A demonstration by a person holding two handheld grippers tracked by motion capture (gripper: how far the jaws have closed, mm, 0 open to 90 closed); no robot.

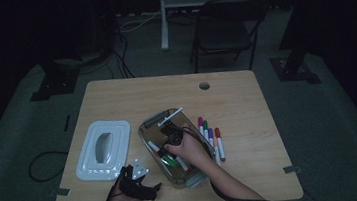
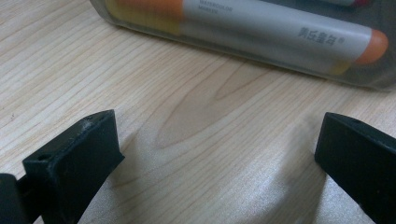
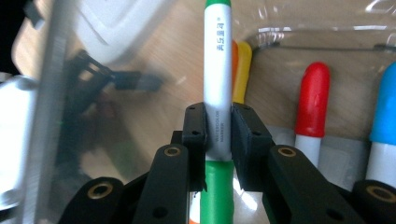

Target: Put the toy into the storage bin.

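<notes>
Right gripper (image 3: 218, 135) pinches a green marker (image 3: 217, 60) by its white barrel, low inside the clear box (image 1: 151, 139) w/ red, blue and orange markers already lying there. Looks like the put-in step: next is to lay it flat, then let go. Left gripper (image 2: 219, 154) rests on the table (image 1: 115, 94), jaws spread, nothing between. More markers (image 1: 211, 138) wait beside the box.

A white lid (image 1: 103, 150) lies on the wooden table (image 1: 236, 94), a folding chair (image 1: 226, 27) behind.
</notes>
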